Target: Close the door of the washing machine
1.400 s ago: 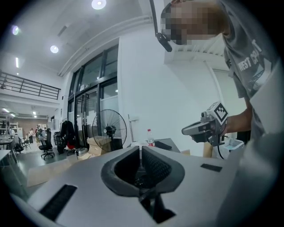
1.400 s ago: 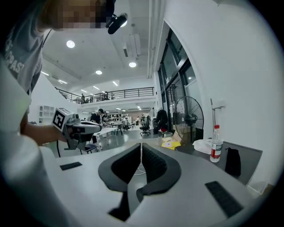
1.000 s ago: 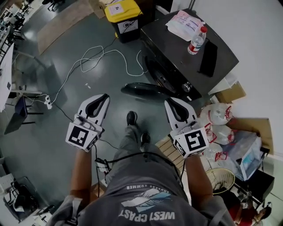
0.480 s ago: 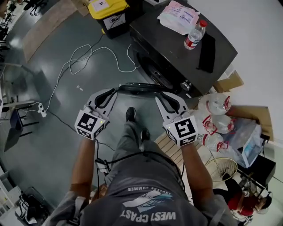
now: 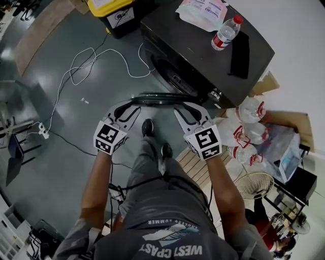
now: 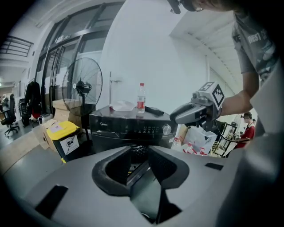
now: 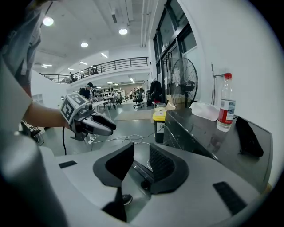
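The door (image 5: pixel 157 97) hangs swung open in front of the washing machine (image 5: pixel 203 61). Your left gripper (image 5: pixel 133 106) and right gripper (image 5: pixel 184 107) meet its rim, jaws just opening, half-wide, rim between them unclamped.

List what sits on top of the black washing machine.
A red-capped clear plastic bottle, a pink-white plastic packet and a flat black object. Anything under the packet is hidden.

The right hand-held gripper (image 7: pixel 141 156), its jaws just opened apart, straddles the rim of the dark round washing machine door (image 7: pixel 144 177), seemingly without pressing it. A clear red-capped plastic bottle (image 7: pixel 225 104) stands on the black washing machine (image 7: pixel 195 133).
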### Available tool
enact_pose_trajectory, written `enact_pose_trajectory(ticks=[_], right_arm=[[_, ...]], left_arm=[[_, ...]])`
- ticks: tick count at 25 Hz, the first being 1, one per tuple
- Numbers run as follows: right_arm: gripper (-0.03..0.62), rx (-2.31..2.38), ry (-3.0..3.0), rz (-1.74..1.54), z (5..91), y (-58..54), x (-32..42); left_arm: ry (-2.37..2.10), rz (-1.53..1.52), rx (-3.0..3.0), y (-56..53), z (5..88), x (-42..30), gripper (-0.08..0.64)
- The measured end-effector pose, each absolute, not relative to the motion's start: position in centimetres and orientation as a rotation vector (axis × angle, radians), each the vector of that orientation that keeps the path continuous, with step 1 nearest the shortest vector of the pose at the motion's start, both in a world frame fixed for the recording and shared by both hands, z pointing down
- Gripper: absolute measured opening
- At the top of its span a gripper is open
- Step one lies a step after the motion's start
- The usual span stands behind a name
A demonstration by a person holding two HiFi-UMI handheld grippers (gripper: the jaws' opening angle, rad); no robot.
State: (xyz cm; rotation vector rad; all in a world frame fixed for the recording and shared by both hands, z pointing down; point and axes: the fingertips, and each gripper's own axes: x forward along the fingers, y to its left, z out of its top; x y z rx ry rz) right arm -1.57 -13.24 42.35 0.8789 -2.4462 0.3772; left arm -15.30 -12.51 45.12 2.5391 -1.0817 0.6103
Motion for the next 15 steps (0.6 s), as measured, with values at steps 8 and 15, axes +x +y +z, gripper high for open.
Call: enact_pose_trajectory(ticks=[8,15], right_arm=[[0.161,0.803,-2.353,0.417,48.8,-14.1,-1.8],[0.193,0.729,-2.271,0.416,54.3,-14.1,-2.2]], left_arm=[[-0.974,0.728,2.482,-13.5,52.2,-14.3,0.172],[-0.931,0.805,2.432,-14.0,57.5,-14.1,0.176]])
